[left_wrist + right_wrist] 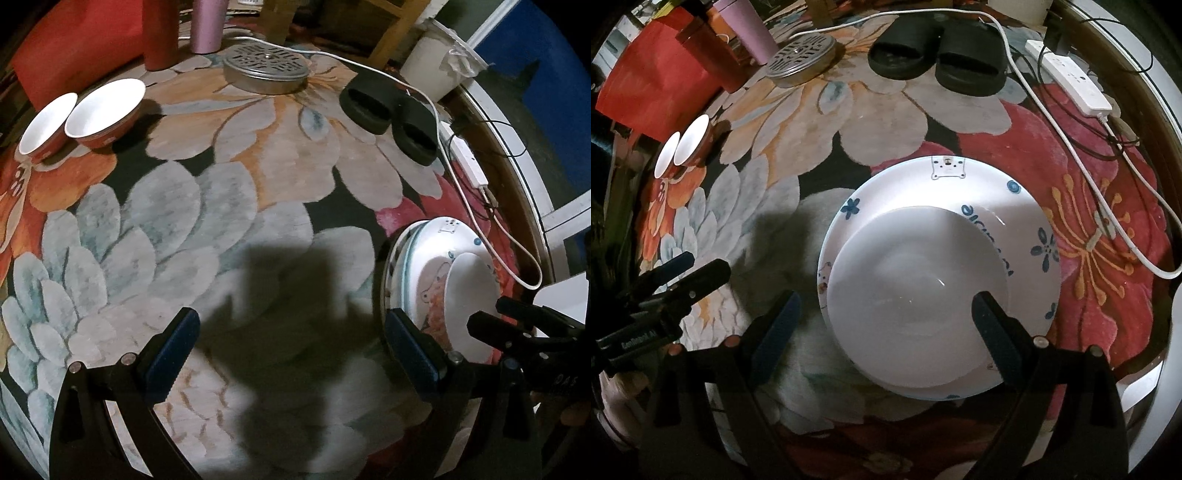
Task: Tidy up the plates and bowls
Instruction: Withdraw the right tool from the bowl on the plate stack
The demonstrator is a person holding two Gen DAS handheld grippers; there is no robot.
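Note:
A stack of plates lies on the floral rug: a plain white plate (916, 295) on top of a patterned plate with blue flowers (1008, 192). My right gripper (886, 325) is open just above the stack, its fingers either side of the white plate's near part. The stack also shows in the left wrist view (436, 266), low right. Two red bowls with white insides (103, 107) (46, 123) stand side by side at the far left; they also show in the right wrist view (689, 142). My left gripper (291, 350) is open and empty over the rug, left of the stack.
A round metal perforated lid (266, 68), a pair of black slippers (388, 118), a red flask (160, 33) and a pink tumbler (207, 24) stand at the far side. A white power strip (1071, 74) and cables (1082, 166) lie to the right. A white bin (439, 62) stands beyond the rug.

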